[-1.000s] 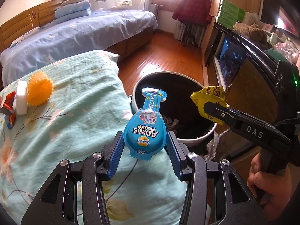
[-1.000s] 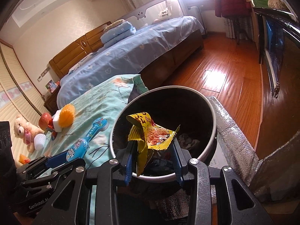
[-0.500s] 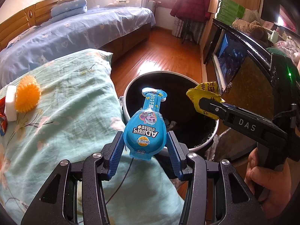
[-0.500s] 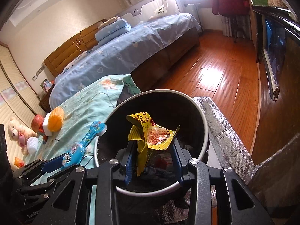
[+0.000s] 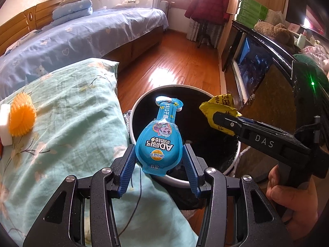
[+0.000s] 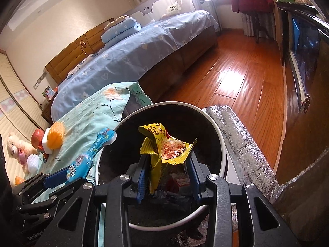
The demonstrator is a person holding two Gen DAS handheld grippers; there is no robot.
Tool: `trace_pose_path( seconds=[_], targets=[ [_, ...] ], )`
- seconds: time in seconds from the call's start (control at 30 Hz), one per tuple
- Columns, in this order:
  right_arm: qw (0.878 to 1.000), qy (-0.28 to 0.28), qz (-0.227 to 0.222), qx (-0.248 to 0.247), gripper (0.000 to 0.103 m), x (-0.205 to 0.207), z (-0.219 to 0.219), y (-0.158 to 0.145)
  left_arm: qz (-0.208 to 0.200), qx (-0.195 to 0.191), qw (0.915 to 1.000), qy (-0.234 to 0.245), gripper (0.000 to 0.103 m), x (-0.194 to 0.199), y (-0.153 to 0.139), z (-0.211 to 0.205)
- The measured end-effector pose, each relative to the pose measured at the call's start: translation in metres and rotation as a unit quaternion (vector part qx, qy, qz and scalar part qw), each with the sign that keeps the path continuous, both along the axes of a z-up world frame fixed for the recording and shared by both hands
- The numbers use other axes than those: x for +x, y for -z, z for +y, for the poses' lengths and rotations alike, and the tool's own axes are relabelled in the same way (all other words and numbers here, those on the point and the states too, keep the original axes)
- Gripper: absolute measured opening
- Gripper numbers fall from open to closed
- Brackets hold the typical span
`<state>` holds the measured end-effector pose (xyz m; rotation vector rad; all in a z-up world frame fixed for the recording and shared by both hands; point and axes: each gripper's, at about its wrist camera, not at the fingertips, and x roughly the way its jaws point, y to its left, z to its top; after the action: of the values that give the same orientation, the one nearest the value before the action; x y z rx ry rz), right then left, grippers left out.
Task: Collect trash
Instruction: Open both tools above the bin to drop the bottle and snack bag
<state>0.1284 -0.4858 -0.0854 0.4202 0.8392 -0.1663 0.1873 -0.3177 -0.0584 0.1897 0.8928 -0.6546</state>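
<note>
My left gripper (image 5: 159,160) is shut on a blue bottle-shaped drink pouch (image 5: 159,142), held over the near rim of a round white-rimmed trash bin (image 5: 144,100) lined in black. From the right wrist view the same pouch (image 6: 88,156) hangs at the bin's left edge. A crumpled yellow snack wrapper (image 6: 164,150) is pinched in my right gripper (image 6: 167,175) right above the open bin (image 6: 222,144), which holds other trash. In the left wrist view the wrapper (image 5: 221,107) and right gripper (image 5: 218,119) hover over the bin's right side.
A teal floral quilt (image 5: 61,123) lies left of the bin with an orange spiky ball (image 5: 21,119) and a white block (image 5: 5,127). A soft toy (image 6: 14,146) sits further left. A silver foil mat (image 6: 242,144) flanks the bin; dark cabinet (image 5: 267,94) right.
Both grippers have shifted over the bin with their loads: the bin now sits closer and more centred under them, and the quilt items have slid left in view. Grips unchanged.
</note>
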Motion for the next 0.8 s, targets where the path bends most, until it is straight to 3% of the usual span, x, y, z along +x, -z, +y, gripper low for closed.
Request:
trace_pose_path(
  seconds=[0.23,0.27,0.33,0.37,0.6,0.8],
  targets=[
    [1.000,0.004,0.004,0.003,0.040,0.005,-0.006,0.001,0.012,0.000,0.9999,-0.001,0.047,0.008,0.004,-0.005],
    [1.000,0.006,0.004,0.006,0.044,0.005,-0.007,0.000,0.015,0.000,0.9999,-0.004,0.049,0.010,0.004,-0.006],
    [1.000,0.007,0.003,0.013,0.055,0.006,-0.009,0.000,0.018,-0.003,0.9998,-0.010,0.067,0.011,0.004,-0.003],
    [1.000,0.007,0.002,0.015,0.055,0.007,-0.010,-0.001,0.015,-0.005,0.9998,-0.012,0.069,0.010,0.004,-0.001],
    [1.000,-0.004,-0.006,0.025,0.072,0.006,0.002,-0.003,0.008,-0.017,0.9988,-0.044,0.071,0.004,0.000,0.036],
    [0.999,-0.028,-0.010,0.020,0.074,0.007,0.030,-0.007,0.011,-0.025,0.9959,-0.086,0.071,-0.001,0.004,0.081]
  ],
)
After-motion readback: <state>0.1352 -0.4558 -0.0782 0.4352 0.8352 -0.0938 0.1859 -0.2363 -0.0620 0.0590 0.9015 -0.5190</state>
